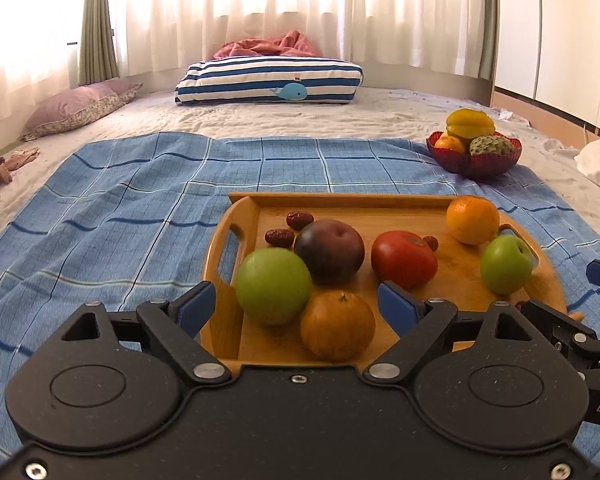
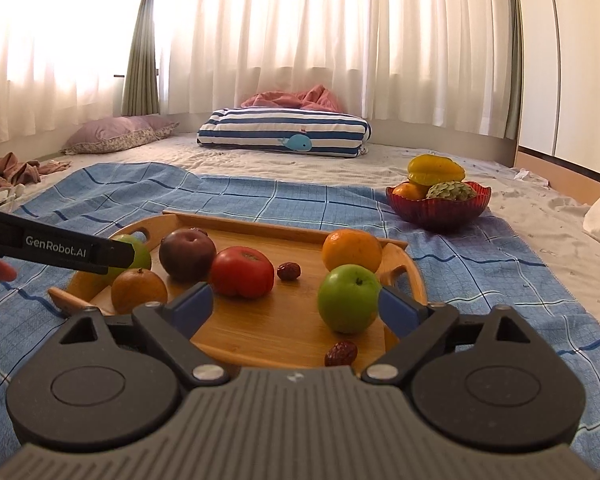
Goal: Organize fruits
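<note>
On the wooden tray [image 1: 380, 200]: two green apples, two oranges, one plum, one tomato. Red bowl [image 1: 474, 160] holds starfruit. Both my claws gape wide, empty.

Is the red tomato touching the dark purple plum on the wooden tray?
Apart: the left wrist view shows bare tray between the red tomato and the dark purple plum.

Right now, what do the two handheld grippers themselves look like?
Both have black linkage arms with silver pivot screws, two round black housings and blue finger pads. The left gripper has a smooth black body; its side reads GenRobot.AI in white. The right gripper has a ribbed grey body.
</note>
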Demonstrator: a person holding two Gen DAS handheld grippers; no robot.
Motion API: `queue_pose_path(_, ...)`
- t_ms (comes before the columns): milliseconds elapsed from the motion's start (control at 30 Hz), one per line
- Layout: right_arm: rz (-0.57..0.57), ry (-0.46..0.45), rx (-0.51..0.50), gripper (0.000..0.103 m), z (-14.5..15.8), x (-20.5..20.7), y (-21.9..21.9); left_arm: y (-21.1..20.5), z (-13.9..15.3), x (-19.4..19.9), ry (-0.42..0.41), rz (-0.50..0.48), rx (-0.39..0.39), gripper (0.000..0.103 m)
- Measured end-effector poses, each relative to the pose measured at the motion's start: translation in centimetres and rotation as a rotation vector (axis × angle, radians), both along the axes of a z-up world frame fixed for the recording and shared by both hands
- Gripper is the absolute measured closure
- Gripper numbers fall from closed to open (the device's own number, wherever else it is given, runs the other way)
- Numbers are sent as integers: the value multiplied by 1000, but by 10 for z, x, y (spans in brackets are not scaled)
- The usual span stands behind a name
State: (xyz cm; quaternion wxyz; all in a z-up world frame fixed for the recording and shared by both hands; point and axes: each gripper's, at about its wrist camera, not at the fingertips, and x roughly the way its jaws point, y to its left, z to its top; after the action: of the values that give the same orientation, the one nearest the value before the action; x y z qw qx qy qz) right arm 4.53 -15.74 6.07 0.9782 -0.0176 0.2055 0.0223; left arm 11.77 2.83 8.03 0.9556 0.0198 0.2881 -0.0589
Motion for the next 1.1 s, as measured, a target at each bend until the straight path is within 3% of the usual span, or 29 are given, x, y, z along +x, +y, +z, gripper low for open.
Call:
queue_pose_path(567,-24,83,2,5,-35,-19,3,-3,-46,-41,24,31,7,15)
queue_pose_path(1100,-45,171,0,1,-55,-9,2,-6,-74,-45,54,49,24,15)
